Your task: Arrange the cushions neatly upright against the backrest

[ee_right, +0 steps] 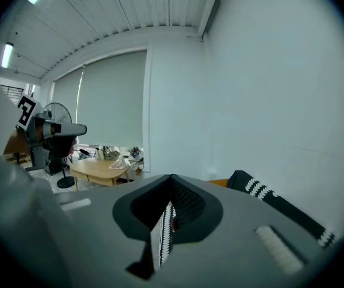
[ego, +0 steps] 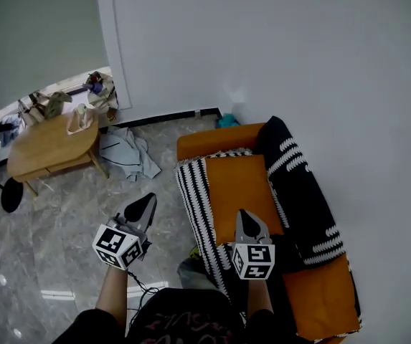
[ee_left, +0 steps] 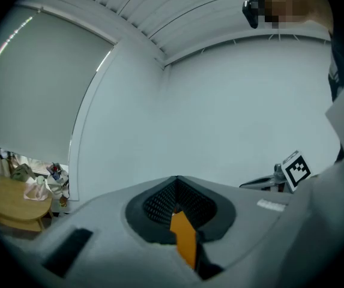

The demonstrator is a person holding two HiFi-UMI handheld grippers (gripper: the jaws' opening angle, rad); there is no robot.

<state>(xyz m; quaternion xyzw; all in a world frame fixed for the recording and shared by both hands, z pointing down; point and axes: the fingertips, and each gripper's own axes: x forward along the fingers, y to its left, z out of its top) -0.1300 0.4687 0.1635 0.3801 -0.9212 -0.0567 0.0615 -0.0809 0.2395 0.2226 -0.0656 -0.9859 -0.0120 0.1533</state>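
An orange sofa (ego: 237, 181) stands along the white wall at the right. A black cushion with white marks (ego: 300, 185) leans on its backrest; the right gripper view shows this black cushion (ee_right: 269, 195) too. A black-and-white striped cushion or cover (ego: 193, 196) lies along the seat's front edge. My left gripper (ego: 146, 202) is shut and empty, over the floor beside the sofa's front. My right gripper (ego: 245, 216) is shut and empty, above the orange seat. In their own views the left gripper (ee_left: 176, 180) and the right gripper (ee_right: 172, 179) show closed jaws.
A wooden table (ego: 47, 145) with bags and clutter stands at the far left, and crumpled clothes (ego: 126, 153) lie on the marble floor beside it. A fan's dark round base (ego: 11, 194) sits at the left edge. A white wall runs behind the sofa.
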